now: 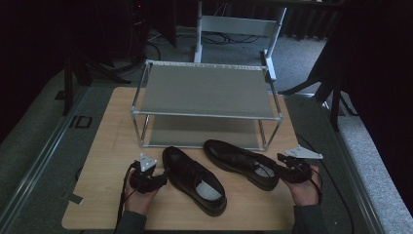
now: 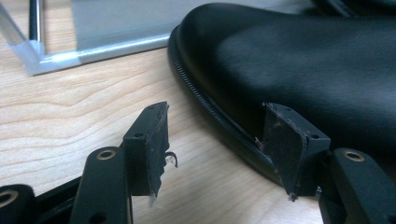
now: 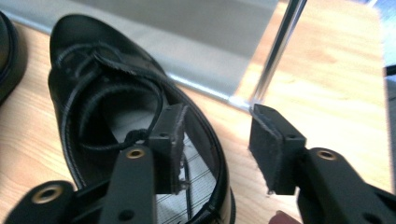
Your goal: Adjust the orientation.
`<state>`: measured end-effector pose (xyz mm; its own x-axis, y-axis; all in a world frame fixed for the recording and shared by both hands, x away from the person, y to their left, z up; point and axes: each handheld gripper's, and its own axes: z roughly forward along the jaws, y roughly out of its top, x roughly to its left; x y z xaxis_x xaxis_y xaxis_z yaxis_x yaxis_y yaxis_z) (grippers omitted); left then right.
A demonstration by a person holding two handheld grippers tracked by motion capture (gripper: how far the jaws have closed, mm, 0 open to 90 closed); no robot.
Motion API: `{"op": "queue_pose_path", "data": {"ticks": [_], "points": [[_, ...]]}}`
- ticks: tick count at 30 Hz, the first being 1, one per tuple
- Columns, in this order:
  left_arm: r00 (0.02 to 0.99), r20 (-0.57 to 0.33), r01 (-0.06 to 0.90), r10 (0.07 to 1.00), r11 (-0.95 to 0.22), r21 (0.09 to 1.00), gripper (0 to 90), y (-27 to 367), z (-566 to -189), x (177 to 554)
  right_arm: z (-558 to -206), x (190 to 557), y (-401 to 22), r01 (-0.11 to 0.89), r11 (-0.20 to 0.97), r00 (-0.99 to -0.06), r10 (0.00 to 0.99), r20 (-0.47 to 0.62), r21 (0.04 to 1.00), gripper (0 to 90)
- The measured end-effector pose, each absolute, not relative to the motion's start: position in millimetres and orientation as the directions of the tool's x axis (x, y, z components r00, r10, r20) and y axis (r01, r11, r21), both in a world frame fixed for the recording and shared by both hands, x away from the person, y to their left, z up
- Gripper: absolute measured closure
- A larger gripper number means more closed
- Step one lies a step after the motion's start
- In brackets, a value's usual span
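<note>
Jaws: left gripper (image 1: 157, 181) parted beside left black leather shoe (image 1: 194, 178), nothing grasped; right gripper (image 3: 219, 144) parted astride right black leather shoe's (image 3: 116, 107) heel wall, unclamped.
Grip: heel wall is best pinched squarely before lifting toward grey metal rack (image 1: 207, 92).

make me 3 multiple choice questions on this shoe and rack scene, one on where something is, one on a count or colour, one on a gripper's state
1. Where does the two-shelf rack stand?
A. On the table behind the shoes
B. On the floor beside the table
C. On top of a shoe

2. How many black shoes lie on the table?
A. One
B. Two
C. Three

3. How does the right gripper stand at the right shoe?
A. Clamped on the toe
B. Open, one jaw inside the heel opening, one outside
C. Shut above the rack

Answers:
1 A: the rack sits at the table's far side, past both shoes.
2 B: a left shoe and a right one show in the high view.
3 B: the right gripper view shows a gap between the outer pad and the heel wall.
</note>
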<state>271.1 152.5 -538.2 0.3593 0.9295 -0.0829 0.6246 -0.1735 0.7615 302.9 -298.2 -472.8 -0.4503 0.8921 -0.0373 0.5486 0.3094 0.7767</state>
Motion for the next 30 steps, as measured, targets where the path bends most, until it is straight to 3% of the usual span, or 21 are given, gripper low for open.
{"op": "queue_pose_path", "data": {"ticks": [5,12,23,30], "points": [[0.400,-0.070,0.599,0.914,-0.203,0.774,41.4,145.7,-529.9,263.0,-459.2,290.9,-290.3,0.498,0.316,-0.451,0.890,-0.070,0.807,48.2],[0.458,-0.058,0.591,0.887,-0.255,0.765,41.4,137.0,-530.6,258.1,-447.5,272.5,-260.0,0.428,0.386,-0.553,0.827,-0.101,0.817,46.8],[0.466,-0.056,0.589,0.883,-0.263,0.765,41.6,136.0,-532.9,258.2,-451.8,267.2,-211.9,0.399,0.438,-0.675,0.735,-0.065,0.806,59.4],[0.466,-0.056,0.589,0.883,-0.262,0.765,41.6,136.0,-533.5,258.2,-457.1,264.9,-186.2,0.381,0.471,-0.744,0.667,-0.039,0.796,60.6]]}}
